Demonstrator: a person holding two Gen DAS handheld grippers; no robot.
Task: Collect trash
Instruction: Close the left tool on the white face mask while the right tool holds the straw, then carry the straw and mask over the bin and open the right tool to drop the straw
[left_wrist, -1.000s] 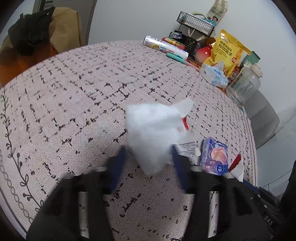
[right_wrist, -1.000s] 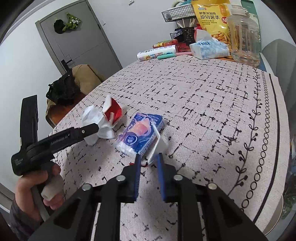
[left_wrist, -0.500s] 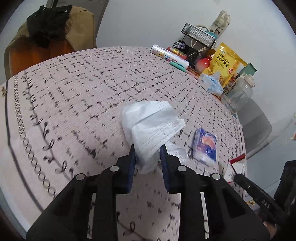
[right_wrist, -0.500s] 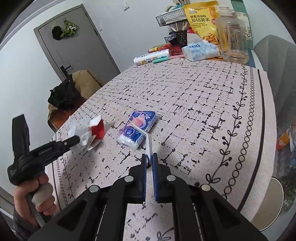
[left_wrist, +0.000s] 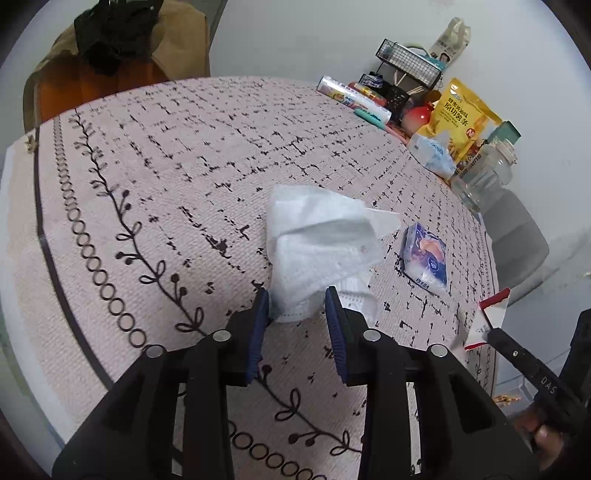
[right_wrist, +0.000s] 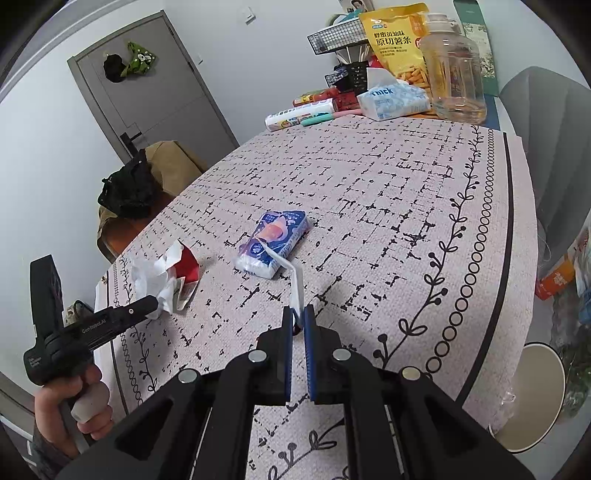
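The left gripper (left_wrist: 297, 304) is closing its jaws on a crumpled white face mask (left_wrist: 317, 243), whose lower edge sits between the blue pads (left_wrist: 261, 317) with only a narrow gap left on either side; the rest of the mask is bunching up ahead of the fingers over the patterned cloth of the bench (left_wrist: 166, 166). The right gripper (right_wrist: 298, 314) is pinched fully together on a thin white wrapper strip (right_wrist: 297, 284) that is standing up from between its pads. A blue pocket-tissue pack (right_wrist: 273, 240) is lying flat on the bench just beyond that strip, between the two grippers and touched by neither. The left wrist view is showing the mask's pleats up close and, at its right edge, the right gripper's tip holding a red-and-white scrap (left_wrist: 489, 314) out past the bench edge. The right wrist view is showing what the left one hides: a hand (right_wrist: 74, 402) wrapped round the left gripper's handle, and a red piece (right_wrist: 188, 267) bundled with the white mask at the left gripper's tip. It is also taking in a grey door (right_wrist: 147, 85) and a white bin (right_wrist: 535, 398) on the floor beside the bench. Snack bags, a tissue box and a clear jar are crowding the far end of the bench in both views.
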